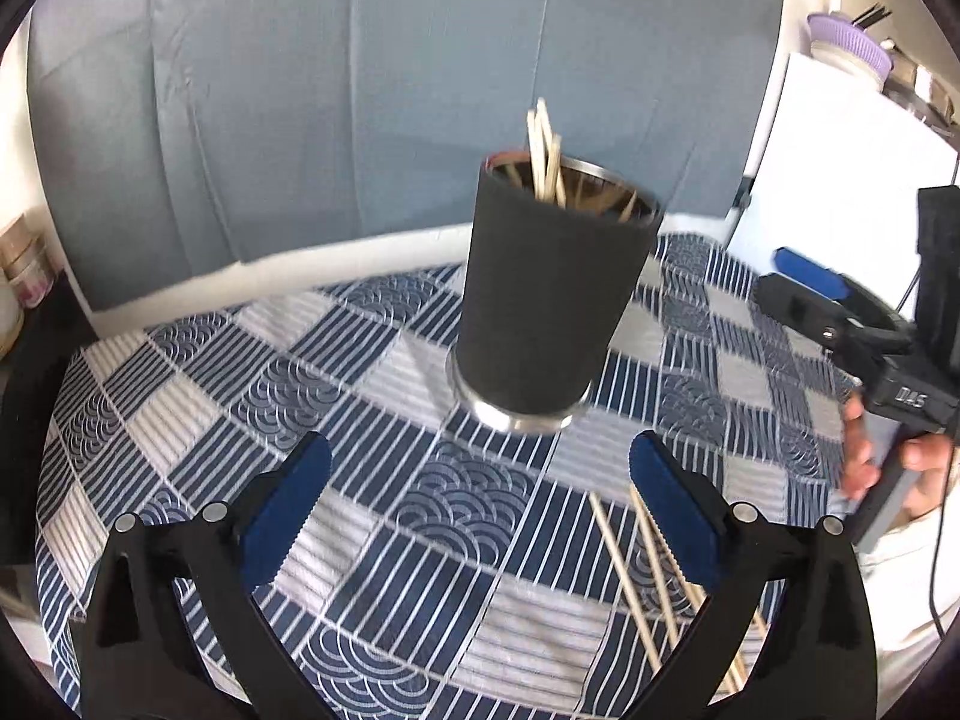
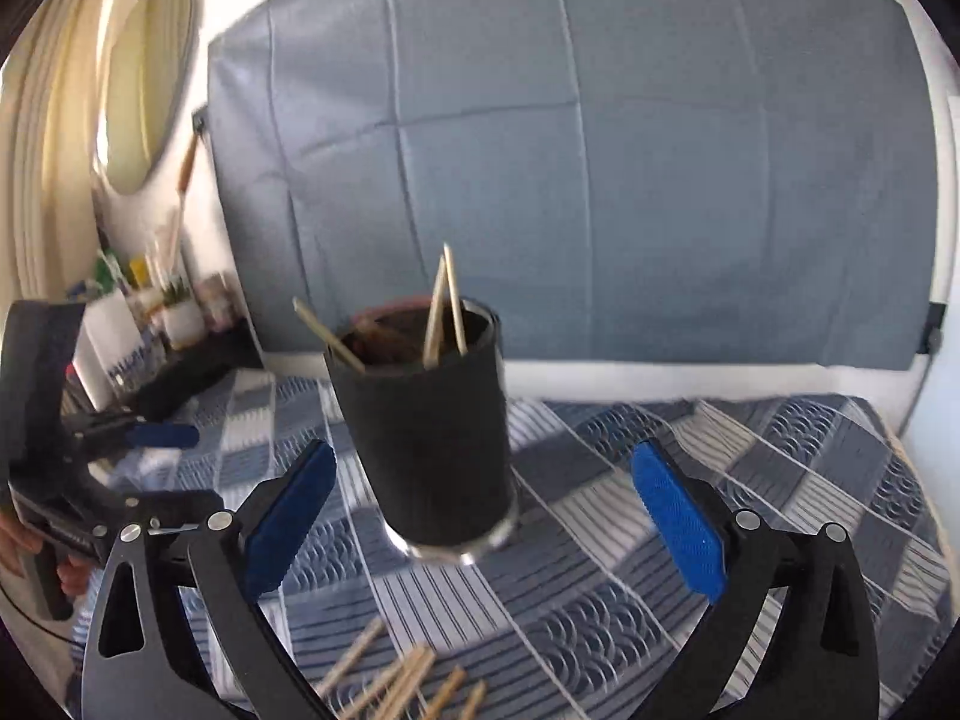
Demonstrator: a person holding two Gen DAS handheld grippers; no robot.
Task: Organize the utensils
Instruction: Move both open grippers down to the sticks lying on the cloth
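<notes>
Both the left tool [image 1: 480,516] and the right tool [image 2: 483,522] are released near the black cup [image 1: 552,294] holding chopsticks [image 1: 543,150].

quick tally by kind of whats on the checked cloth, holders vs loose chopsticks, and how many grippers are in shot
black holder: 1, with chopsticks standing in it
loose chopsticks on the tablecloth: several, blurred, no exact count
grippers: 2, left gripper and right gripper
total: 3 plus the chopsticks
</notes>
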